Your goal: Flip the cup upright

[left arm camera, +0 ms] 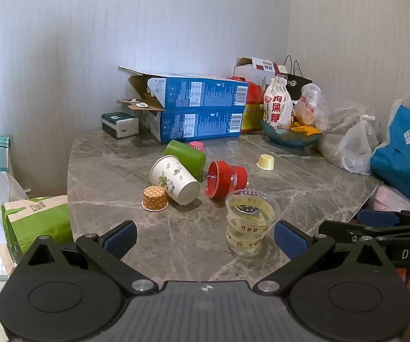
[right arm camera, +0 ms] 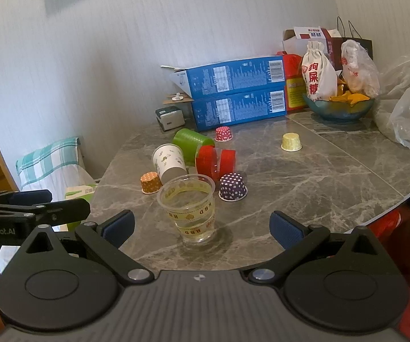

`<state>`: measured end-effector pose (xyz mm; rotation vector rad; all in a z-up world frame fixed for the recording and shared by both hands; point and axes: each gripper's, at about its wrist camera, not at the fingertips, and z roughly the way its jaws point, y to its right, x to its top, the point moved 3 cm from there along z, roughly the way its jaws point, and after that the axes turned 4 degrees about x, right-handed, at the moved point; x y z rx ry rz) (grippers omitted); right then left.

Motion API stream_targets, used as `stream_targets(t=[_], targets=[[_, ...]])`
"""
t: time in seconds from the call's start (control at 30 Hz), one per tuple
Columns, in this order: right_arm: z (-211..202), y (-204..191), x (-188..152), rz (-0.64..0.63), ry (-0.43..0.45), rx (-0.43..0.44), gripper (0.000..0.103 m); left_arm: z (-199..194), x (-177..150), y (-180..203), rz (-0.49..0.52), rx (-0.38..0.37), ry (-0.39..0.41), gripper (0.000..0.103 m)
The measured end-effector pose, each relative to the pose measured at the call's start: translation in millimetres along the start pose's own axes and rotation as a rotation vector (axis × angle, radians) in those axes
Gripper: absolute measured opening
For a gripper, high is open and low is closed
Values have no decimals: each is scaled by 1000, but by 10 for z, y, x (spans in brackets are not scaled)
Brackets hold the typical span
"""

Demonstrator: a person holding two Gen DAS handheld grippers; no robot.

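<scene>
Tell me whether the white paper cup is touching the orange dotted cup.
Cannot tell. In the left wrist view the white paper cup overlaps the orange dotted cup; neither view shows plain contact or gap.

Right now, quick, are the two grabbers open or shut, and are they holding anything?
Left gripper: open, holding nothing; clear cup stands upright between its fingers, untouched.
Right gripper: open, holding nothing.

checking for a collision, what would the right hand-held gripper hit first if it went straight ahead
Most likely the upright clear cup, which stands just ahead between the open fingers of the right hand-held gripper, slightly left of centre. Depth is hard to judge.
</scene>
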<state>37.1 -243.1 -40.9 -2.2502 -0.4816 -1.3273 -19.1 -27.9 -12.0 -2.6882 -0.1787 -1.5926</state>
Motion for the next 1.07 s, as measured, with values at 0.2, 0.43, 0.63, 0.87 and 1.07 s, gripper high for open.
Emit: stream_targets(t=[0.2,0.43,0.63,0.87,1.07], targets=[[3,0,-6,3,-3,2,102,2,-1,-4,0,0,1,103],[6,-5,-9,4,-4,5,102,7,-3,3,-1,-2,-1,103],[17,-2,-17,7,-8,9,102,-6,-19,3,10,8,10,103],[48,1,-19,13,-13,11,102,11,-24,10,10,2,5,103],[92,-2,-38,8,-18,13,102,63,-40,-12,4,5,5,103]])
